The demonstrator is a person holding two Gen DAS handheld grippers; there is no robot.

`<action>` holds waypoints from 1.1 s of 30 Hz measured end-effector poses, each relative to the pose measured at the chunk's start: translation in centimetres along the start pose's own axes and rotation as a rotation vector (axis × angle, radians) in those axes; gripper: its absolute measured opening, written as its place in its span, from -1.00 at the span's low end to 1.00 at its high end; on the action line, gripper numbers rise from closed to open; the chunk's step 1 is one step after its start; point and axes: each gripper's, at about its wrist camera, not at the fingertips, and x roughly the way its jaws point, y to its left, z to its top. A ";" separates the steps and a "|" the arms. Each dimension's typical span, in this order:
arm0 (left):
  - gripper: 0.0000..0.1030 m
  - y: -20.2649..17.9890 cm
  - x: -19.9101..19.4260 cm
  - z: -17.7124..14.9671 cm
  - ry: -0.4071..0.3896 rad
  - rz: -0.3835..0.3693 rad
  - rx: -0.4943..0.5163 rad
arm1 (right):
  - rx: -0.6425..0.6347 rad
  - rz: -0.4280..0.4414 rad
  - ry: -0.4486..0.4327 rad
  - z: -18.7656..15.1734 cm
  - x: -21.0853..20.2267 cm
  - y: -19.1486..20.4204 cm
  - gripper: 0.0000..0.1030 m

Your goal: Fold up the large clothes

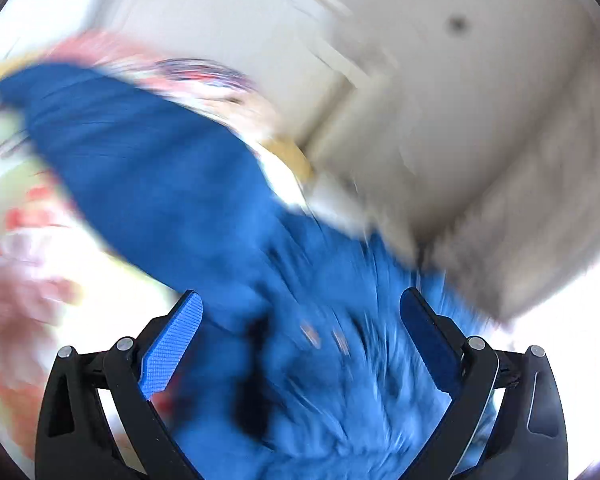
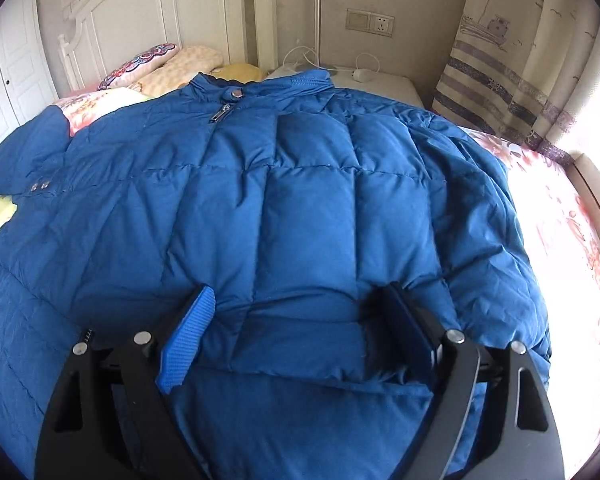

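A large blue quilted puffer jacket (image 2: 300,184) lies spread front-up on the bed, collar (image 2: 260,84) at the far end and zipped. My right gripper (image 2: 297,291) hovers over its lower part, angled down, jaws wide open with a quilted panel between the fingers and no pad pressing on it. The left wrist view is heavily blurred. There, the jacket (image 1: 160,168) stretches from the upper left down under my left gripper (image 1: 300,296). Its fingers stand wide apart, blue cloth lying between them without being pinched.
The bed has a floral sheet (image 2: 560,220), bare at the right. Pillows (image 2: 180,64) lie by a white headboard (image 2: 160,8). A white nightstand (image 2: 380,80) with cables stands behind the collar, and a patterned curtain (image 2: 500,60) hangs at the right.
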 end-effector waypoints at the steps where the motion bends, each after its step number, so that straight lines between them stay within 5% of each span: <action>1: 0.85 2.8 -1.1 1.8 -0.036 -0.013 -0.106 | -0.001 -0.001 -0.001 -0.1 0.0 0.0 0.65; 6: 0.82 13.0 -3.5 8.9 -0.157 0.104 -0.314 | -0.002 0.000 -0.004 -0.2 0.4 -0.3 0.65; 10: 0.78 19.8 -2.5 13.3 -0.158 0.074 -0.462 | -0.002 0.006 -0.006 -0.2 0.3 -0.2 0.66; 13: 0.74 21.5 -1.5 16.0 -0.168 0.070 -0.497 | 0.000 0.011 -0.006 -0.2 0.2 -0.2 0.66; 17: -0.70 22.7 -0.4 16.9 -0.191 0.043 -0.595 | 0.005 0.026 -0.012 -0.2 0.0 -0.3 0.67; 18: -0.83 22.3 -0.9 16.8 -0.233 0.034 -0.599 | 0.007 0.031 -0.014 -0.2 0.0 -0.4 0.67; 21: -0.87 16.0 -2.5 16.9 -0.320 0.009 -0.416 | 0.017 0.047 -0.024 -0.3 -0.2 -0.6 0.67; 25: -0.87 1.2 -3.5 14.4 -0.312 -0.118 -0.026 | 0.026 0.058 -0.034 -0.3 -0.3 -0.8 0.67; 27: -0.87 -5.3 -2.9 11.6 -0.252 -0.219 0.130 | 0.032 0.063 -0.043 -0.3 -0.4 -0.8 0.67; 30: -0.86 -14.5 0.6 3.6 -0.035 -0.369 0.318 | 0.044 0.079 -0.050 -0.4 -0.6 -1.1 0.66; 33: -0.86 -18.9 5.3 -4.7 0.183 -0.375 0.439 | 0.057 0.090 -0.056 -0.4 -0.7 -1.4 0.65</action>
